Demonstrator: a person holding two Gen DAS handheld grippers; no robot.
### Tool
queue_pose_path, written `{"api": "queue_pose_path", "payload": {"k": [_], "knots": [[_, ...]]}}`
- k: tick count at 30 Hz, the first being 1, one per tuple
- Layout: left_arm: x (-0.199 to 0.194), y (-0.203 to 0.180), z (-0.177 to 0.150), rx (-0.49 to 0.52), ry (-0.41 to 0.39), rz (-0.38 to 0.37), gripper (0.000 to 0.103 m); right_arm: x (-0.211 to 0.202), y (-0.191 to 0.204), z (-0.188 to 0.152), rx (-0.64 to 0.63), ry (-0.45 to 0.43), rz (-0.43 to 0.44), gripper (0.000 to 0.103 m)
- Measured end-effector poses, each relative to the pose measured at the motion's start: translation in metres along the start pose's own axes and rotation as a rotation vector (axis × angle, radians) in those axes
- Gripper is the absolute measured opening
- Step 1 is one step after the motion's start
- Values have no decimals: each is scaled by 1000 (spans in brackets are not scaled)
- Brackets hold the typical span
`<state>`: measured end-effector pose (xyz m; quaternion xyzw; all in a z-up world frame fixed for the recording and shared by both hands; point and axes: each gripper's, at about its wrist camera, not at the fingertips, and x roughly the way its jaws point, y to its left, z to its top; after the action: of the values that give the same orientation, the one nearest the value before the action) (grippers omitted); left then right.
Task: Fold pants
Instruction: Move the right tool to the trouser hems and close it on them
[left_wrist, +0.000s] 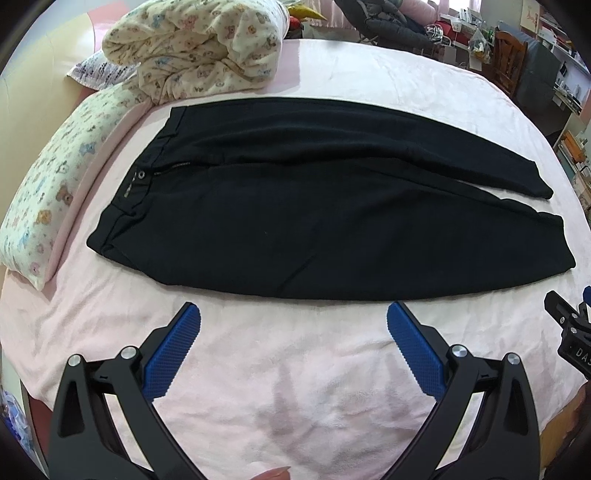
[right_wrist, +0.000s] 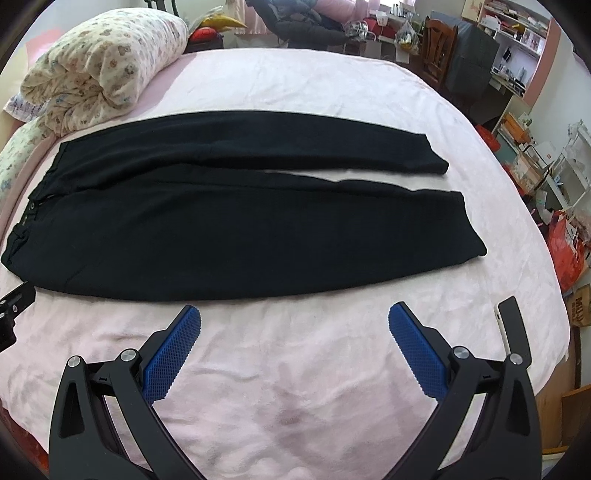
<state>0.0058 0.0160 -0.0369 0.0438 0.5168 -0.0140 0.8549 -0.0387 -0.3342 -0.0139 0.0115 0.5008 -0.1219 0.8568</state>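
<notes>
Black pants (left_wrist: 303, 206) lie flat on the pink bed (left_wrist: 280, 369), waistband to the left, both legs spread to the right with a narrow gap between the cuffs. They also show in the right wrist view (right_wrist: 229, 214). My left gripper (left_wrist: 293, 317) is open and empty, just short of the near leg's edge. My right gripper (right_wrist: 294, 319) is open and empty, also just short of the near leg, closer to the cuff. Part of the right gripper (left_wrist: 570, 328) shows at the right edge of the left wrist view.
A rolled bear-print blanket (left_wrist: 199, 48) and a matching pillow (left_wrist: 55, 188) lie at the bed's head on the left. A phone-like object (right_wrist: 511, 328) lies on the bed's right edge. Chairs, shelves and bags (right_wrist: 561, 254) crowd the floor to the right.
</notes>
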Motion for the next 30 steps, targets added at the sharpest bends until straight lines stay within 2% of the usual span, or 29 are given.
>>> {"api": "queue_pose_path", "payload": {"k": [7,12,15,21,25,30], "knots": [[17,-5,0,5,21,-8,101,21,2,-3,-39,17,31,102],[24,-3,7,-45,28,-86,101,33,-17,9,41,41,110,102],[33,-5,14,-80,48,-127,101,44,-41,35,88,53,171,102],[52,-23,23,-102,134,-201,101,88,-115,124,221,90,285,102],[71,-34,21,-176,224,-242,101,136,-182,182,358,155,307,102],[90,-53,9,-288,319,-256,101,193,-242,227,465,240,355,102]]}}
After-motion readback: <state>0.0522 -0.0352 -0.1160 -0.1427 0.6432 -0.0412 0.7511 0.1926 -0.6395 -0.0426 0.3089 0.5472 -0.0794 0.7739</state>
